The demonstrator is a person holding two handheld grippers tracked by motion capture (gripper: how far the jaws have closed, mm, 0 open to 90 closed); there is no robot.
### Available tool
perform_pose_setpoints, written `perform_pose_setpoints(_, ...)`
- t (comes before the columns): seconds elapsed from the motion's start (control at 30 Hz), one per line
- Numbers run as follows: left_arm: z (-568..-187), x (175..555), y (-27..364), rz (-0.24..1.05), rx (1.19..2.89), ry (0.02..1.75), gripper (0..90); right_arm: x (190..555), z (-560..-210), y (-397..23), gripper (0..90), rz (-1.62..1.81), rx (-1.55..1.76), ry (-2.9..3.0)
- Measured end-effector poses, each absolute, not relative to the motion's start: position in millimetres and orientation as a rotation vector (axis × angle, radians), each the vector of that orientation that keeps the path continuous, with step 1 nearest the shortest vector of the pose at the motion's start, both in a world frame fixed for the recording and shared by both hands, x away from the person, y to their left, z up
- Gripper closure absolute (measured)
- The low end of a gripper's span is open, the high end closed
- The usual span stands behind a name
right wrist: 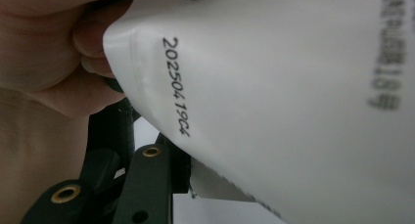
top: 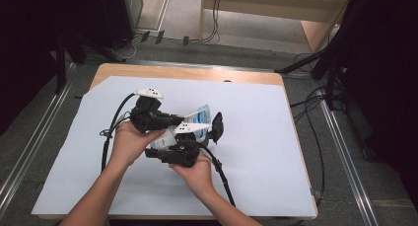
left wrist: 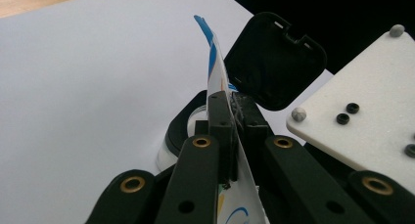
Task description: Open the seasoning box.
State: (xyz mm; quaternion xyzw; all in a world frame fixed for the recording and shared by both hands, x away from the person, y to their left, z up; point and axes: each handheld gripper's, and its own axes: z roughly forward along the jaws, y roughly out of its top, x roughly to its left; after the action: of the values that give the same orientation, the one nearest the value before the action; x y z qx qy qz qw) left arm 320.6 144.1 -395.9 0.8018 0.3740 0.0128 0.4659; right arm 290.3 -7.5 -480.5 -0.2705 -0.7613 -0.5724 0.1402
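White pouch (top: 199,118) edge-up in left claw (left wrist: 230,136).

White pouch (top: 197,121) with blue print, held edge-up above the worktop, a black date code on its back; black-rimmed container (left wrist: 182,128) sits beneath, hinged lid (left wrist: 274,57) flipped open

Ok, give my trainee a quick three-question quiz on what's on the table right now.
1. True or false: the left gripper is shut on the thin white pouch with blue print.
2. The black hinged plastic lid behind the pouch is: A flipped open, B snapped shut, C taped down.
3. What covers most of the wooden table top?

Key: 1 true; 2 A; 3 a large white sheet.
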Motion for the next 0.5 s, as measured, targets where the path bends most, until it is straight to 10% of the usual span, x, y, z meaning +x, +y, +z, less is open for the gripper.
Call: perform_pose_setpoints(0.5, -396.1, 320.4, 143.2, 0.051, 1.971, 0.919, 89.0, 290.8, -480.7, -7.4, 63.3, -1.65, -0.783, -2.22)
